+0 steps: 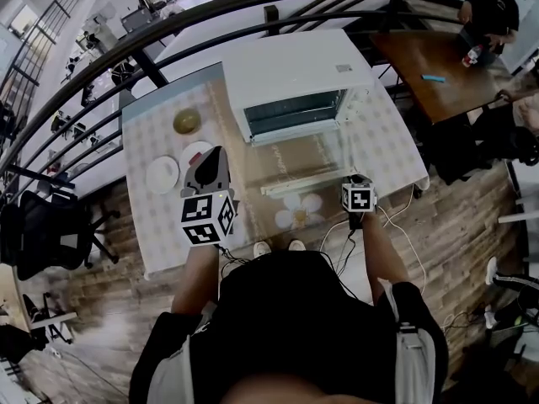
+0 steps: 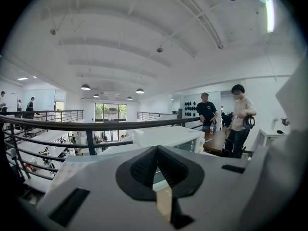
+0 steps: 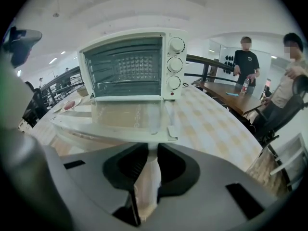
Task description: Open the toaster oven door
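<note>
A white toaster oven (image 1: 295, 78) stands at the back of the checked table (image 1: 396, 154); in the right gripper view the oven (image 3: 130, 64) faces me with three knobs on its right. Its glass door (image 1: 295, 162) hangs fully down, lying flat toward me. My right gripper (image 1: 354, 181) sits at the right end of the door handle (image 1: 307, 183). Seen from the right gripper (image 3: 149, 148), the jaws are nearly together on the handle's (image 3: 115, 137) edge. My left gripper (image 1: 216, 152) hovers left of the door, pointing up and away; its jaws (image 2: 156, 150) are shut on nothing.
Two white plates (image 1: 162, 173) and a bowl (image 1: 186, 121) lie on the table's left part. A black railing (image 1: 168, 23) runs behind the table. People stand by a brown table (image 1: 429, 57) at the right. A cable (image 1: 396, 217) trails off the table's near right edge.
</note>
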Available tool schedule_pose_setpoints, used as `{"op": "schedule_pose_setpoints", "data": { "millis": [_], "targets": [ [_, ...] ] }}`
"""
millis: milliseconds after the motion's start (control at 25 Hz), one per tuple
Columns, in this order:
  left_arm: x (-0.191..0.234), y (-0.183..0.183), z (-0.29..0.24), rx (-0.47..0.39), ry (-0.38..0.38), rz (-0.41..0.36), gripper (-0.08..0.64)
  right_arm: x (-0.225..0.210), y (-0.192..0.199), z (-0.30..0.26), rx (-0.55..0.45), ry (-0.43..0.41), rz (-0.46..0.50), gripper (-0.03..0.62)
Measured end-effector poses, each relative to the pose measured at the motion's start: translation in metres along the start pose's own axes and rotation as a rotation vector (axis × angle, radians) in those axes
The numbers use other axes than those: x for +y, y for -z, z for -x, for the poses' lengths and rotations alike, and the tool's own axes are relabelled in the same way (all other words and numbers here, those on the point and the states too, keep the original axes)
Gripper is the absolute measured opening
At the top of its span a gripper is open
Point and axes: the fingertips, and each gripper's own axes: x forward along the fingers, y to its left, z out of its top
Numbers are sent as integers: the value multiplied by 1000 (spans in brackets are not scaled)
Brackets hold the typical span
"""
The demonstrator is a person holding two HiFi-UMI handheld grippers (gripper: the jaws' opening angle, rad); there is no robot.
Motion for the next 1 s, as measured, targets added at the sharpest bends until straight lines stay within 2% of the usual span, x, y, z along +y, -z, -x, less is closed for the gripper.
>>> {"op": "schedule_pose_setpoints", "data": {
  "millis": [440,1000],
  "targets": [
    [2,3,4,16,-10,-17,14,2,25,-19,-140,-24,14,71],
    [-17,4,-15,34,17,-57,14,3,22,-19,-211,-50,22,72]
  ]
}}
